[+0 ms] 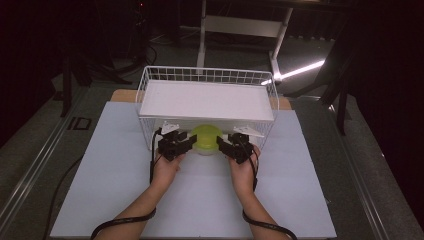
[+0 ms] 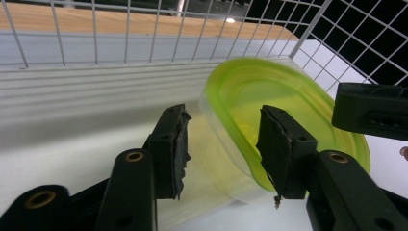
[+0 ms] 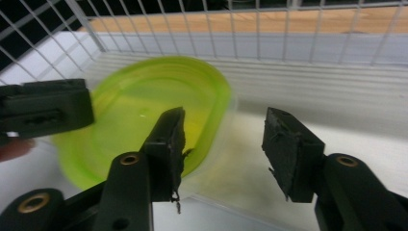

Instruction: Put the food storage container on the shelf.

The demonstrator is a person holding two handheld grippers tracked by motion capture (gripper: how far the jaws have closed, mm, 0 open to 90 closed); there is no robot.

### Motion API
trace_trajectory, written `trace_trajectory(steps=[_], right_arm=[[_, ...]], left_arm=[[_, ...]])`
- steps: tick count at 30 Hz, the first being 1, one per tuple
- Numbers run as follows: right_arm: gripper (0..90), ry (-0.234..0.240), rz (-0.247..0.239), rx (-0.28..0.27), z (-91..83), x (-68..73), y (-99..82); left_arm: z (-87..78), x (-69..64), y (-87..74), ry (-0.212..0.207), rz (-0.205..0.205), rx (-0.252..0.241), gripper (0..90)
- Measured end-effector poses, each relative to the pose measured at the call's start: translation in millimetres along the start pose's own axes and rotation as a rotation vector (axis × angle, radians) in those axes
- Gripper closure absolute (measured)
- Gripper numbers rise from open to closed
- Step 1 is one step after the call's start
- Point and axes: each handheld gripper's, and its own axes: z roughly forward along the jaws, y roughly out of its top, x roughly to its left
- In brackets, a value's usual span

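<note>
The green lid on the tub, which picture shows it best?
The right gripper view: the green lid shows almost whole. The left gripper view has jaws crossing it, and the high view shows it tiny under the wire basket.

The right tool [image 3: 223, 154] gapes astride the green-lidded container's [image 3: 144, 115] rim.

container [image 1: 206, 138]: under the shelf board [image 1: 206, 100], inside wire basket [image 1: 145, 80] mouth, near front edge
left gripper [image 1: 189, 144]: just left of container, rim between its jaws
right gripper [image 1: 221, 143]: just right of container
basket: on table mat [image 1: 115, 170], far half
</note>
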Motion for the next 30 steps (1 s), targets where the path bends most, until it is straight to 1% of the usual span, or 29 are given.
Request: trace_trajectory(steps=[1,3,6,7,8,11,12,13,15,16,17,18,21,22,23,26,27,28,29,30], right_arm=[[48.7,0.006,-0.01,-0.002,-0.7,1.2,0.6],[48.6,0.003,-0.04,-0.015,-3.3,4.1,1.2],[48.6,0.006,-0.052,-0.016,-6.1,6.1,1.4],[48.6,0.017,-0.052,-0.013,-8.8,7.6,0.7],[48.7,0.013,-0.053,-0.012,-10.3,8.5,-0.2],[48.9,0.028,-0.043,-0.014,-15.3,9.7,-3.5],[49.3,0.035,-0.033,-0.016,-17.1,10.2,-4.9],[49.6,0.04,-0.031,-0.014,-18.2,10.6,-6.3],[49.9,0.043,-0.037,-0.007,-20.5,12.3,-8.8],[50.3,0.044,-0.039,-0.007,-22.3,13.1,-10.1],[50.3,0.044,-0.039,-0.007,-22.3,13.1,-10.1],[50.3,0.05,-0.039,-0.012,-24.0,13.8,-11.4],[51.7,0.06,-0.063,0.001,-29.2,18.3,-17.3],[52.2,0.063,-0.065,0.003,-30.2,19.1,-18.4],[52.2,0.063,-0.065,0.003,-30.2,19.1,-18.4],[55.8,0.073,-0.062,0.008,-34.4,22.5,-24.3],[58.2,0.073,-0.063,0.01,-35.3,23.3,-26.2],[59.3,0.075,-0.064,0.013,-36.2,24.3,-28.2],[60.8,0.077,-0.069,0.019,-36.5,25.3,-30.2],[67.5,0.075,-0.072,0.025,-36.8,26.4,-32.5]], left_arm=[[-1.3,0.4,0.1,-0.008,-0.011,-0.013,52.4],[-3.5,0.3,0.7,-0.008,-0.003,-0.015,52.1],[-5.0,0.3,0.6,-0.01,-0.005,-0.021,51.2],[-10.7,3.0,-0.7,-0.007,-0.017,-0.018,49.4],[-12.2,4.3,-1.2,-0.011,-0.024,-0.014,49.4],[-20.2,6.7,-3.3,0.0,-0.024,-0.013,48.9],[-20.2,6.7,-3.3,0.0,-0.024,-0.013,47.0],[-26.2,7.4,-4.6,-0.009,-0.03,-0.013,46.8],[-33.0,7.0,-6.2,-0.022,-0.033,-0.011,46.8],[-36.7,6.5,-7.1,-0.028,-0.027,-0.012,46.8],[-36.7,6.5,-7.1,-0.028,-0.027,-0.012,46.8],[-43.7,5.3,-8.6,-0.041,-0.029,-0.018,46.8],[-53.5,3.8,-11.4,-0.051,-0.017,-0.018,46.5],[-57.1,3.0,-13.0,-0.055,-0.007,-0.015,46.3],[-57.1,3.0,-13.0,-0.055,-0.007,-0.015,45.7],[-65.7,0.8,-17.7,-0.068,0.011,-0.007,44.1],[-68.7,-0.2,-19.3,-0.074,0.019,-0.006,41.0],[-72.0,-1.3,-21.1,-0.087,0.03,-0.008,39.6],[-75.2,-2.6,-23.4,-0.089,0.046,-0.011,39.6],[-77.9,-3.7,-25.7,-0.088,0.057,-0.011,39.6]])
